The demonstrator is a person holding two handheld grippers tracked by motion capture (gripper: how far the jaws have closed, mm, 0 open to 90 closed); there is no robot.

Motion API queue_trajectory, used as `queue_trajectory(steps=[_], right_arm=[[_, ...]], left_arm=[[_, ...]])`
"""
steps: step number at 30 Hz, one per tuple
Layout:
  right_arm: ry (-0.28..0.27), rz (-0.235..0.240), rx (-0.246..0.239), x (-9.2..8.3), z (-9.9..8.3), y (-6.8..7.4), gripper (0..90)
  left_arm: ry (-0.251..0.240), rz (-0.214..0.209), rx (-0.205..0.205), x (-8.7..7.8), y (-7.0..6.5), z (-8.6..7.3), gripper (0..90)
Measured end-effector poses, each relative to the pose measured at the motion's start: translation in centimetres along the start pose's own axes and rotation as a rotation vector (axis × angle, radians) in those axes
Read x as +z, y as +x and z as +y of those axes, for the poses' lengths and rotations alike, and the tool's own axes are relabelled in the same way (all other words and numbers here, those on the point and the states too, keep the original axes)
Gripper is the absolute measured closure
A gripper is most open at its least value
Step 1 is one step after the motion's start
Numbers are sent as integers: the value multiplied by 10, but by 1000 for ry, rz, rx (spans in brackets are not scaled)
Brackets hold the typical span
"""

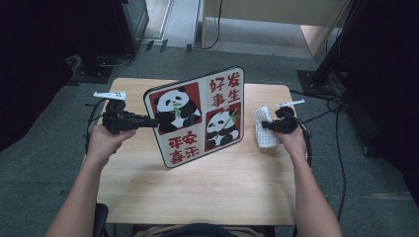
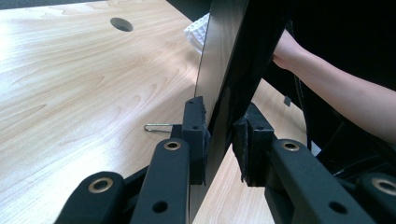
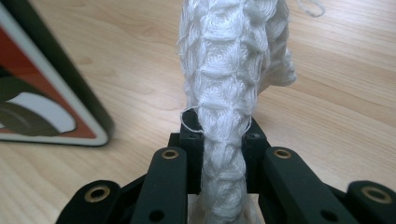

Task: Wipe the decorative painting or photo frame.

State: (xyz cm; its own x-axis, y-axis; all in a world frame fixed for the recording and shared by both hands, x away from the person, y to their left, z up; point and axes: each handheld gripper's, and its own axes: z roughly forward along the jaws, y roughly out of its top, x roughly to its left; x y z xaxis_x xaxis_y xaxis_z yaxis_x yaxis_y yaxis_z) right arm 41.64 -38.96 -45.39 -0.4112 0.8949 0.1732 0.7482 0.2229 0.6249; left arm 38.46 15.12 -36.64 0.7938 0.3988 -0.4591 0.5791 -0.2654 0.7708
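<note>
The left hand-held gripper [image 1: 150, 121], at centre left of the high view, has its jaws closed on the left edge of a flat, rounded-corner board printed with pandas and red characters [image 1: 197, 116], propping it upright and tilted at the middle of the frame, its lower corner near or on the light wooden desk [image 1: 222, 182]. The hold seems meant to present the printed face for wiping. The right hand-held gripper [image 1: 264, 126], at centre right, is clamped on a white waffle-knit cloth [image 1: 264, 133], just beside the board's right edge and apart from it.

The left gripper view gives the board [image 2: 219, 60] edge-on, black pads [image 2: 196, 135] pressed to both faces, with a round cable hole [image 2: 121, 24] in the desk at upper left and a small metal clip [image 2: 156, 127] lying flat. The right gripper view shows the cloth [image 3: 224, 93] bunched into a thick roll between the jaws and the board's lower corner [image 3: 46, 102] at the left of the frame.
</note>
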Motion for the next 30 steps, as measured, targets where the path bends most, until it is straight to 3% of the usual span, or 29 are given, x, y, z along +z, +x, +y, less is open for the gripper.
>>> queue_trajectory(steps=[3, 12, 27, 30], right_arm=[[-10, -16, 24, 3, 0, -7, 772], [52, -43, 54, 31, -4, -15, 769], [0, -74, 83, 49, -6, -23, 734], [-8, -85, 74, 50, -5, -23, 688]], left_arm=[[-2, 0, 0, 0, 0, 0, 759], [-7, -1, -2, 0, 0, -1, 757], [-6, -2, 1, 0, 0, -1, 757], [-6, -4, 0, 0, 1, -1, 756]])
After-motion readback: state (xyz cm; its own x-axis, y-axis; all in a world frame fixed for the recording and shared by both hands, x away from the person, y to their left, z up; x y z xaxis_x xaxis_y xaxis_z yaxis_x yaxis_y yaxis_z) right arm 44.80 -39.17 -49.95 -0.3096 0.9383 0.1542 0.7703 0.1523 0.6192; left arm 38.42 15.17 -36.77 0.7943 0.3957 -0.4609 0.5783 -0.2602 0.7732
